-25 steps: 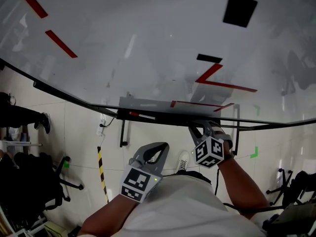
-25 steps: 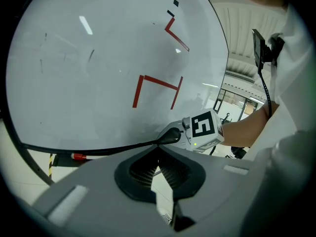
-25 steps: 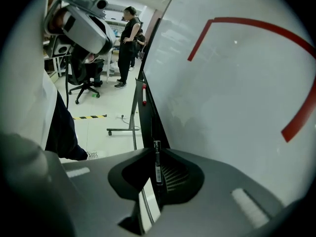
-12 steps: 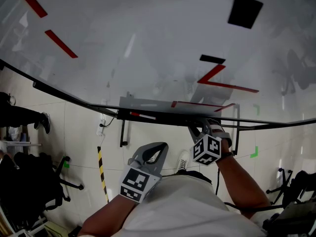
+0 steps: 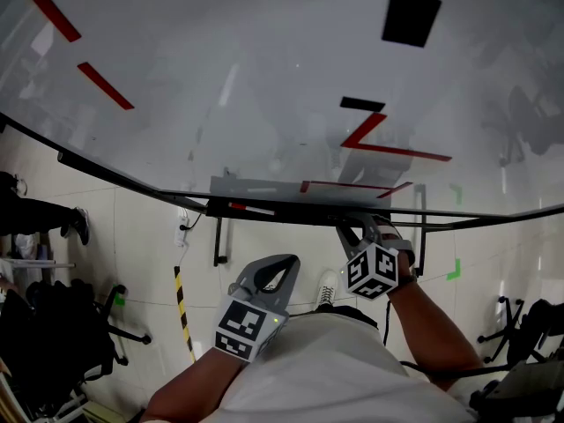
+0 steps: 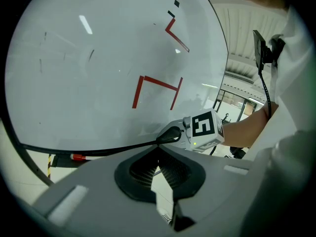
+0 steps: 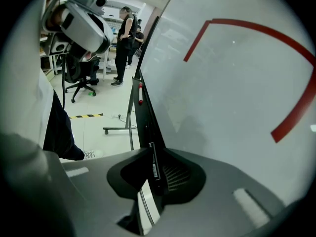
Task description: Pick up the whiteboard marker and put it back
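I am looking down on a tall whiteboard [image 5: 264, 77] with red strokes and two black patches on it, standing over a pale tiled floor [image 5: 141, 236]. At the far left of the head view a black office chair [image 5: 62, 333] stands on the tiles, and a strip of yellow-and-black tape [image 5: 183, 311] runs along the floor to its right. Along the board's lower edge runs a grey tray [image 5: 264, 188], and on its left part lies a red-capped pen [image 5: 249, 207], well apart from both grippers.

My left gripper [image 5: 284, 261] hangs close to the person's white shirt, below the tray and clear of the board. In its own view the jaws meet at their tips, with nothing between them, only floor showing through the gap lower down.

To the right, my right gripper [image 5: 352, 227] reaches up under the tray's right part, its marker cube facing the head camera. In the right gripper view its jaws are pinched on the whiteboard marker [image 7: 154, 166], a slim dark barrel with a pale label, held in line with the dark tray edge [image 7: 146, 115]. I cannot tell whether the marker touches the ledge. Far behind, a person [image 7: 124, 43] in dark clothes stands on the tiles.
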Demonstrator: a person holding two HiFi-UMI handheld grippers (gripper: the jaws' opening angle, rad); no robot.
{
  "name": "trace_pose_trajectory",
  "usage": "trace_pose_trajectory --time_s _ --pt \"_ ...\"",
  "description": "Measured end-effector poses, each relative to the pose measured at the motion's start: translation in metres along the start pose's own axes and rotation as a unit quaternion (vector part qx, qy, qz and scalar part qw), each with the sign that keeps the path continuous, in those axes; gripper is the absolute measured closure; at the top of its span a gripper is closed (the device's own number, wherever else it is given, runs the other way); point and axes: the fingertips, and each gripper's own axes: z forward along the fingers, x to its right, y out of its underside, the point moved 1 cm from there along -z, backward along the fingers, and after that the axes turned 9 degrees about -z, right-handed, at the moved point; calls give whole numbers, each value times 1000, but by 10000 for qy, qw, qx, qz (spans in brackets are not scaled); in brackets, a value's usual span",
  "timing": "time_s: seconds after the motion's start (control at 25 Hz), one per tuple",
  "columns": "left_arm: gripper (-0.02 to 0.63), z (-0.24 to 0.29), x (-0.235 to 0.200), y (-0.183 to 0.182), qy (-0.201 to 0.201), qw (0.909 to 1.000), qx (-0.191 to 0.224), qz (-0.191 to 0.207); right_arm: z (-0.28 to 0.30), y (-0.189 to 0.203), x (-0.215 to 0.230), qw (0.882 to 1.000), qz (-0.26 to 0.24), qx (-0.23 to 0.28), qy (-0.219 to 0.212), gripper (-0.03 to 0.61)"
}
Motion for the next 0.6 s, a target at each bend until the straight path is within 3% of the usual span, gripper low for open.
trace_pose_trajectory --time_s 0.12,0.32,0.4,0.6 --pt "598 0 3 0 41 10000 -3 -35 -10 -4 5 9993 346 134 85 535" --pt "598 -2 6 -3 90 9999 30 -141 -34 -13 17 9887 1384 561 155 577" --pt "598 -4 5 -3 87 9998 37 -155 -43 -16 19 9767 1983 816 91 577" --pt "598 -6 7 -3 96 9998 50 -148 -68 -9 24 9284 3469 1327 -86 577"
